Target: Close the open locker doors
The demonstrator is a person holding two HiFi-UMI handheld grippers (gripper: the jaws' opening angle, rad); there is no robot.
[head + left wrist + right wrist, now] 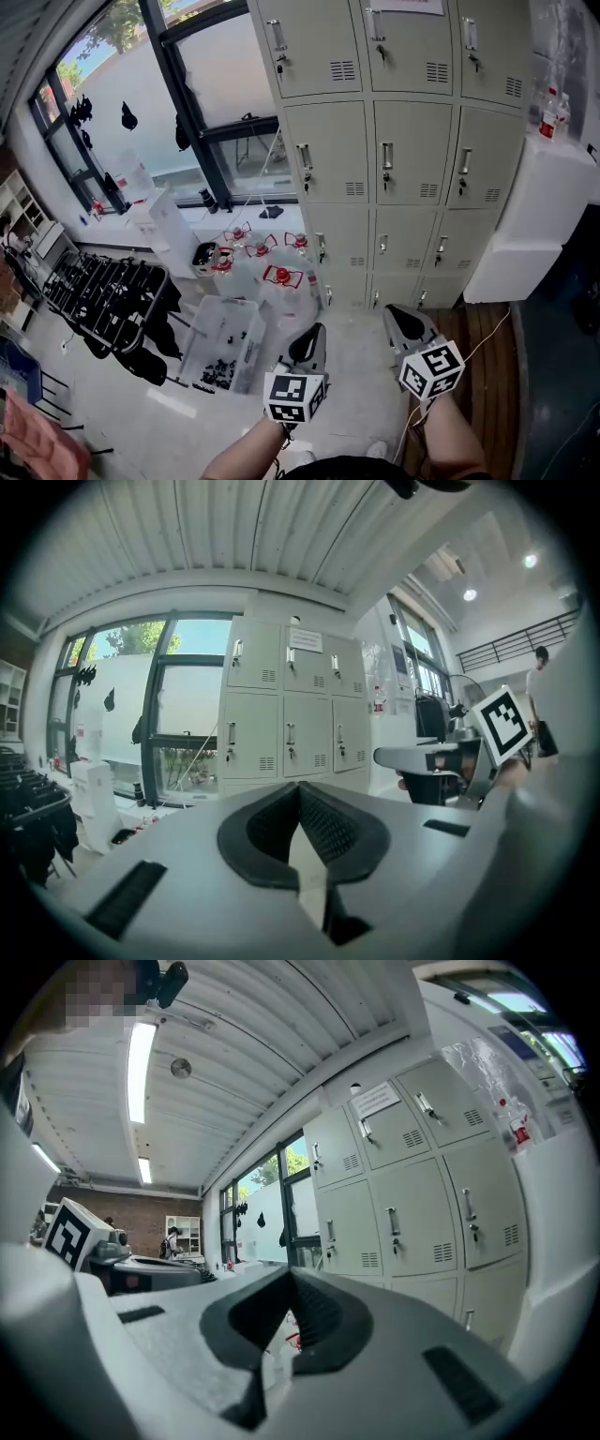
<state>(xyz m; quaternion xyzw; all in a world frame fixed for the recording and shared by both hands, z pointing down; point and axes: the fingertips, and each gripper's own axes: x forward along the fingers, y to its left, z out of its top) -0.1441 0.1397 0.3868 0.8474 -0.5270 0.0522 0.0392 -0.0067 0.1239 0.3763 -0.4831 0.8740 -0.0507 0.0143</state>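
A bank of grey lockers (394, 150) stands ahead, three columns wide, and every door that shows lies flush and closed. The same lockers (291, 714) appear in the left gripper view, and the lockers (412, 1185) fill the right of the right gripper view. My left gripper (314, 330) hangs low in the head view, well short of the lockers, shut with nothing between its jaws. My right gripper (398, 314) is beside it, also shut and empty. In their own views the left gripper (300, 789) and the right gripper (291, 1274) show their pads meeting.
Stacked white boxes (534, 225) stand against the lockers' right side. Water jugs with red caps (267, 267) sit on the floor at the lower left lockers. A clear plastic bin (220, 352) and a black rack (103, 295) lie to the left under the windows (141, 94).
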